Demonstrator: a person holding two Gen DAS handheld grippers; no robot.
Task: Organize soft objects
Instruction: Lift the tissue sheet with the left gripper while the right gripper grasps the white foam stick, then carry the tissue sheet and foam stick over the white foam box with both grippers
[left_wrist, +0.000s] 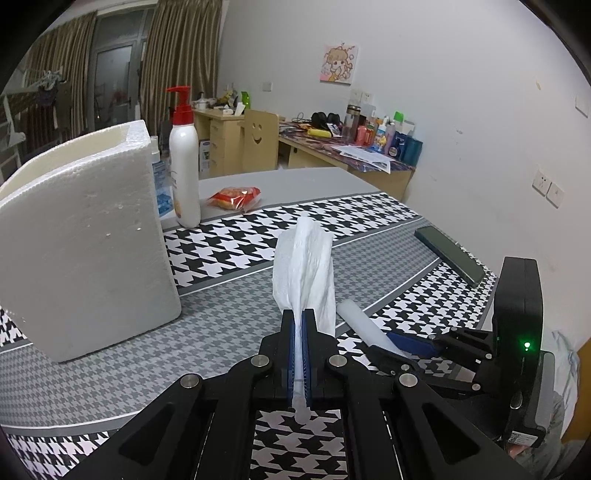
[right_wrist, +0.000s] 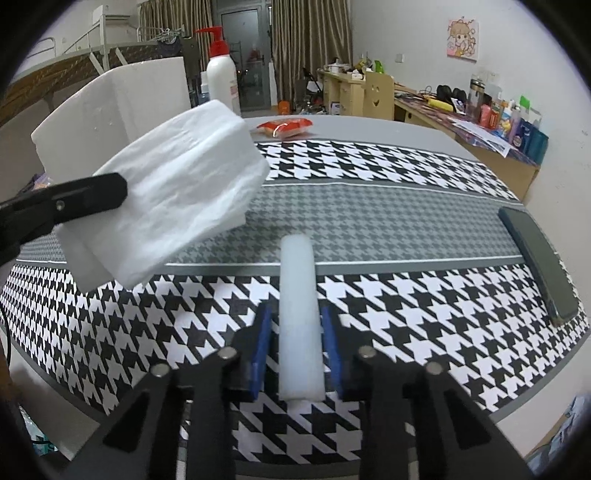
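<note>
Left gripper (left_wrist: 300, 317) pinches crinkled white tissue pack (left_wrist: 303, 258); right gripper (right_wrist: 295, 314) straddles smooth foam cylinder (right_wrist: 298, 295), untouched

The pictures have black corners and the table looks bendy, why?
Both wrist views use a fisheye lens: it leaves dark corners and bows the tablecloth stripes. The left wrist view is sharp on the tissue; in the right wrist view the tissue looks huge, being close.

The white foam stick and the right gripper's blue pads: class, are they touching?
Apart. In the right wrist view the white foam stick lies between the right gripper pads, with patterned cloth visible on both sides of it.
</note>
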